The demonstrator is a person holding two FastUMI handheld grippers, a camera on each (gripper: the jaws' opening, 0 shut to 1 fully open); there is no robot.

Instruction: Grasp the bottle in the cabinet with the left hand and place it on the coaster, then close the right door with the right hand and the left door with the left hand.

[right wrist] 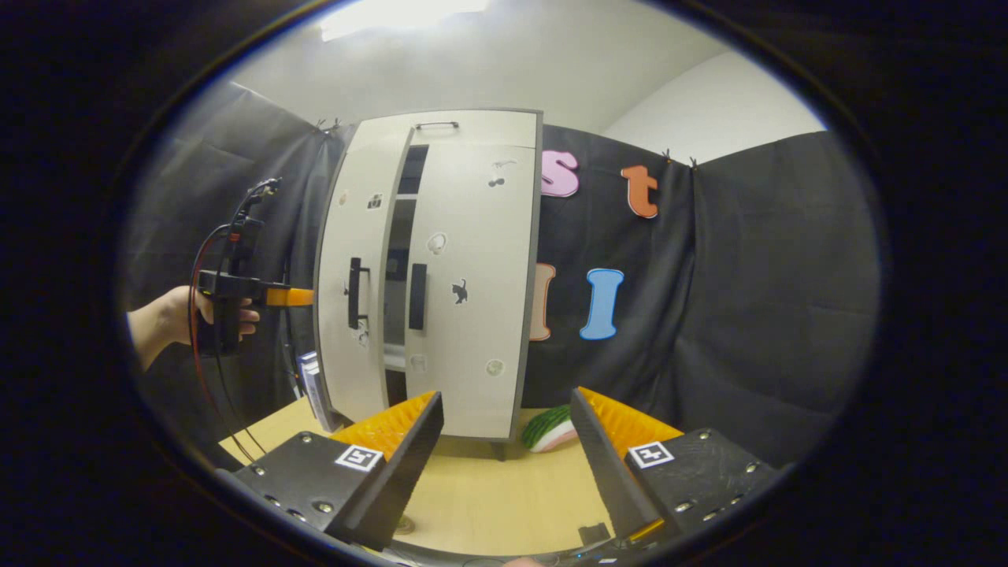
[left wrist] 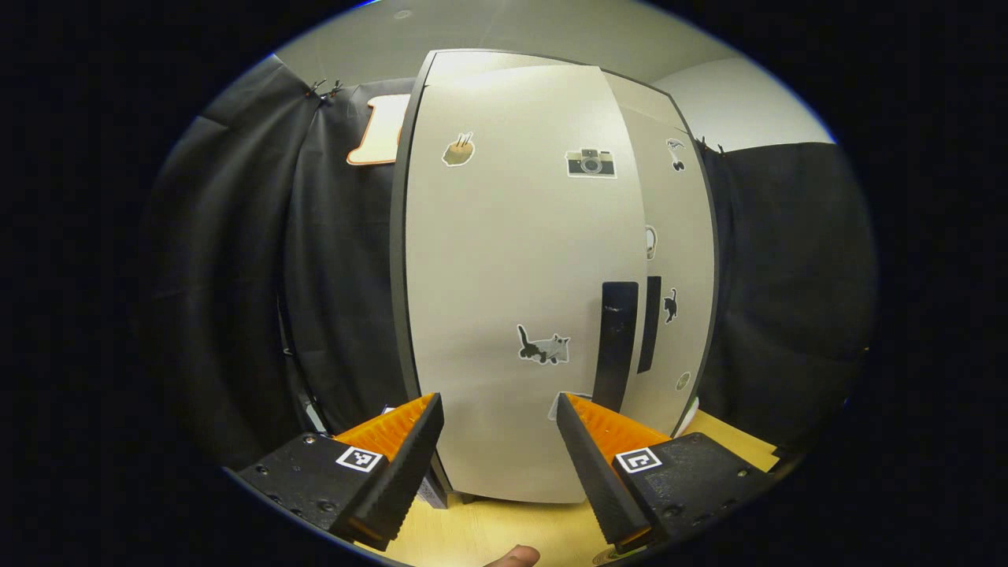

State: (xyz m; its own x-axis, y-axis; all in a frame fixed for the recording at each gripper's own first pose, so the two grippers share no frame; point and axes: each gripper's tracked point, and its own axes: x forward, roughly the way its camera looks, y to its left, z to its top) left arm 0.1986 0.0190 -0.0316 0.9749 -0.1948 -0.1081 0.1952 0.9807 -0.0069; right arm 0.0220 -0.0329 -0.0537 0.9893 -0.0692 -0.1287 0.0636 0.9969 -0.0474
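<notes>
1. Far left of the right gripper view, your hand (right wrist: 177,319) holds the left claw (right wrist: 293,297) up at the left door (right wrist: 350,291). Its tips look to be at the door's outer face; whether they touch, I can't tell from here.
2. In the left gripper view, that left claw (left wrist: 498,429) is spread wide and empty, with the left door (left wrist: 512,276) right in front of it and the black handle (left wrist: 615,342) just to the right.
3. The door is a stiff, flat, smooth panel on hinges. I'd judge it light and free-swinging, so push flat on the face near the handle edge rather than pinching; a hard shove could slam it or rock the cabinet (right wrist: 429,276).
4. A dark gap (right wrist: 396,291) shows between the 2 doors, so the left door isn't shut yet. The right door (right wrist: 472,283) looks closed, or very nearly.
5. Inside the cabinet, through that gap, I can make out shelf edges and nothing more.
6. The bottle and coaster: I can't place them from these 2 views.
7. On the table (right wrist: 496,488), a green-and-pink watermelon-slice object (right wrist: 549,429) sits by the cabinet's right foot.
8. Your right claw (right wrist: 506,429) hovers spread and empty above the table.
</notes>
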